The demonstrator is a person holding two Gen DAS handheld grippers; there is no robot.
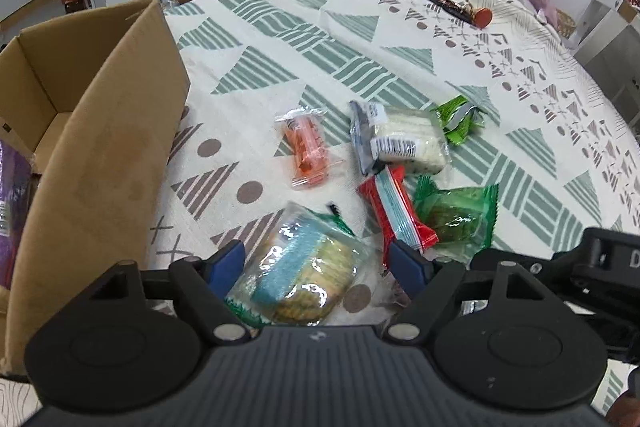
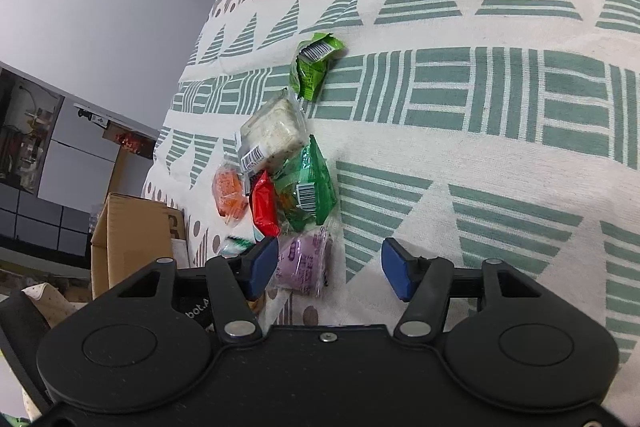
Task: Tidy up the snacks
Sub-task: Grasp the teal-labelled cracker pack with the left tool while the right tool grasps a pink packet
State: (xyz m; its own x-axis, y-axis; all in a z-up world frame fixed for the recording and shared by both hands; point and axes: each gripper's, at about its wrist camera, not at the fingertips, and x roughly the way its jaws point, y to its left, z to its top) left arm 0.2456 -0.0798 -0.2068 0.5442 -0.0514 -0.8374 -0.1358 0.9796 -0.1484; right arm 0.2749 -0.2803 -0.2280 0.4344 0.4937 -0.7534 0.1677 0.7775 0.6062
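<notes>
At the bottom centre of the left view, the left gripper (image 1: 318, 259) stood spread around a light, crinkly, slippery cracker packet (image 1: 300, 275), best pinched across its firm middle, the cardboard box (image 1: 108, 131) waiting at left, while the right gripper (image 2: 330, 267) gaped near a purple packet (image 2: 304, 261).

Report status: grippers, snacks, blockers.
Left gripper open, straddling cracker pack. Right gripper open by purple pack. Other snacks loose on tablecloth; cardboard box left, path clear.
</notes>
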